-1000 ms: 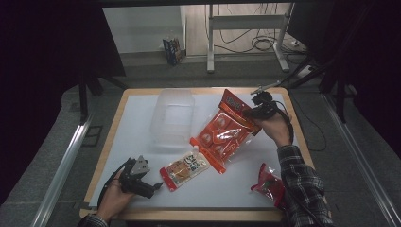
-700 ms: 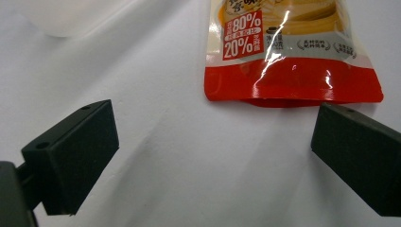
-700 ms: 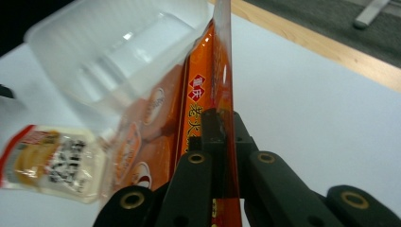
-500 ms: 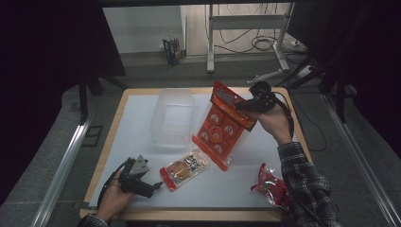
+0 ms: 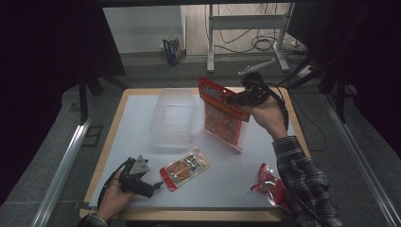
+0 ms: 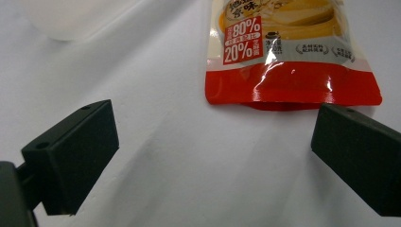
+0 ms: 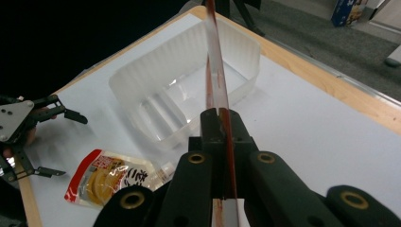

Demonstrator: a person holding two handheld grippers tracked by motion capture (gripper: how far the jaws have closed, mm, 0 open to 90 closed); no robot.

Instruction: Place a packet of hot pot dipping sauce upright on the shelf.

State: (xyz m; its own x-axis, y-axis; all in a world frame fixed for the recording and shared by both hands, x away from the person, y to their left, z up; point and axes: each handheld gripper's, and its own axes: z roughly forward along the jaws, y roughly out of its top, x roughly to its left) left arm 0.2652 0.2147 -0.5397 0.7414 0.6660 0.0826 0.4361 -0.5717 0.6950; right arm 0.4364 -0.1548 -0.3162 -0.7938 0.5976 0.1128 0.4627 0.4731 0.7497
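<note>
From the high view, the right gripper [image 5: 232, 100] holds a large red snack bag [image 5: 223, 116] upright above the white desk [image 5: 231, 179], its jaws clamped on the bag's top edge, the bag hanging just beside a clear plastic tub [image 5: 172, 117]; a small yellow-and-red pouch [image 5: 185, 168] lies flat near the desk's front, a crumpled red packet [image 5: 269, 182] rests by the plaid sleeve [image 5: 307, 184], and the left gripper [image 5: 153, 185] sits low at the front left, its jaws spread and holding nothing. In the left gripper view, the two black jaws stand wide apart over the bare desk, with the pouch's red bottom edge [image 6: 291, 90] lying just ahead of them, close to the right-hand jaw. In the right gripper view, the jaws are pressed together on the thin edge of the red bag [image 7: 215, 80], which rises edge-on before the tub [image 7: 184, 94], while the pouch [image 7: 113, 177] and the other gripper [image 7: 71, 142] lie farther off
</note>
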